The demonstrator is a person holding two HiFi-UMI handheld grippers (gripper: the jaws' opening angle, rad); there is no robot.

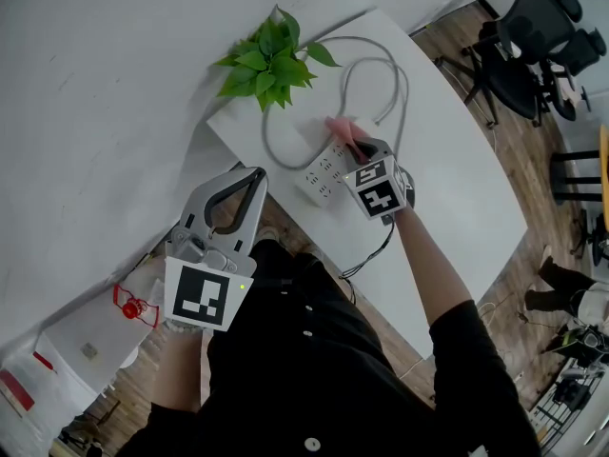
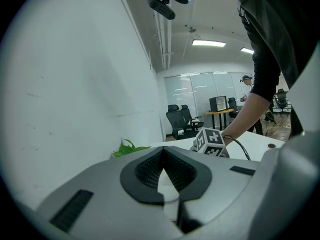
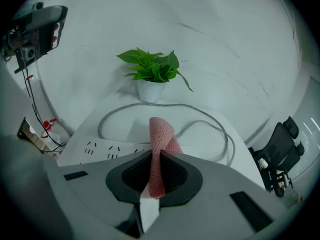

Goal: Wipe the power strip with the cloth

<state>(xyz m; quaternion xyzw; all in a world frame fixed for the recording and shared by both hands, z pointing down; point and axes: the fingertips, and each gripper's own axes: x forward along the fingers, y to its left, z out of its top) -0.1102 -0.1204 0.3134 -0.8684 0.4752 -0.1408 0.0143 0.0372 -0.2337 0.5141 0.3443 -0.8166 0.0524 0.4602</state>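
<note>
A person stands at a white desk (image 1: 457,179), seen from above, with a gripper in each hand. A white power strip (image 1: 322,174) lies near the desk's near edge. Its grey cable (image 1: 381,74) loops away toward the far corner, where a small green plant (image 1: 271,60) stands.

The right gripper (image 1: 357,150) is over one end of the power strip, jaws clamped on a pink cloth (image 1: 341,129). In the right gripper view the cloth (image 3: 160,144) stands up in a folded band out of the closed jaws of that gripper (image 3: 159,156), which points toward the plant (image 3: 155,69). The power strip (image 3: 100,151) runs crosswise under the jaws, and most of its socket face stretches off to the gripper's left, toward the desk's near edge. Whether the cloth already touches the strip cannot be told.

The left gripper (image 1: 259,174) is held off the desk, close to the person's body, well apart from the strip. Its own view shows its jaws (image 2: 162,151) together at the tips with nothing between them.

The right gripper is the nearer one and carries the cloth, so the wipe likely falls to it. That would mean a stroke sideways to the left along the strip's long axis, not forward toward the plant. The strip is not held, so it may slide under the cloth.
</note>
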